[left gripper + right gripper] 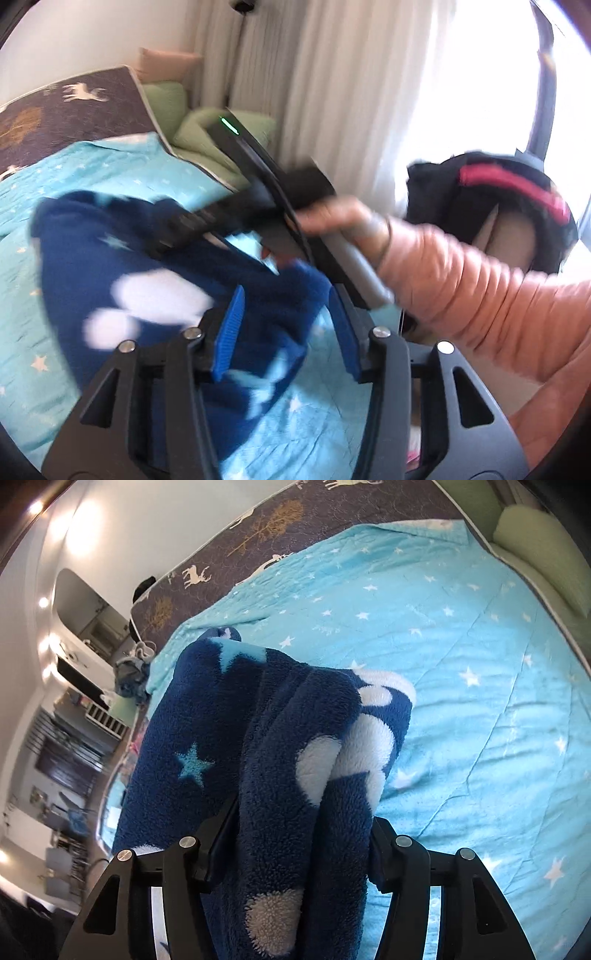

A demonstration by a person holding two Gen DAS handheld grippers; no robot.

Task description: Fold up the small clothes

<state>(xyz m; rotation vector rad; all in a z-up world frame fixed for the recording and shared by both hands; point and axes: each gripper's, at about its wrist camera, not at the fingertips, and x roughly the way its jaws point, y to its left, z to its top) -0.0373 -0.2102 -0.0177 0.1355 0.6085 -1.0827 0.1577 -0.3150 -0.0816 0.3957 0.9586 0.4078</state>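
A dark blue fleece garment with white patches and pale stars lies bunched on the light blue star bedspread. My left gripper hovers over its near edge, blue pads apart, with fleece below and between them but not pinched. In the right wrist view the same garment is gathered in a thick fold between the fingers of my right gripper and covers them, raised off the bedspread. The right gripper shows blurred across the garment, held by a hand.
A person's peach padded sleeve crosses the right side. A dark quilt with deer print lies behind the bedspread, with green pillows beside a white curtain. A small grey heap of cloth sits at the bed's left edge.
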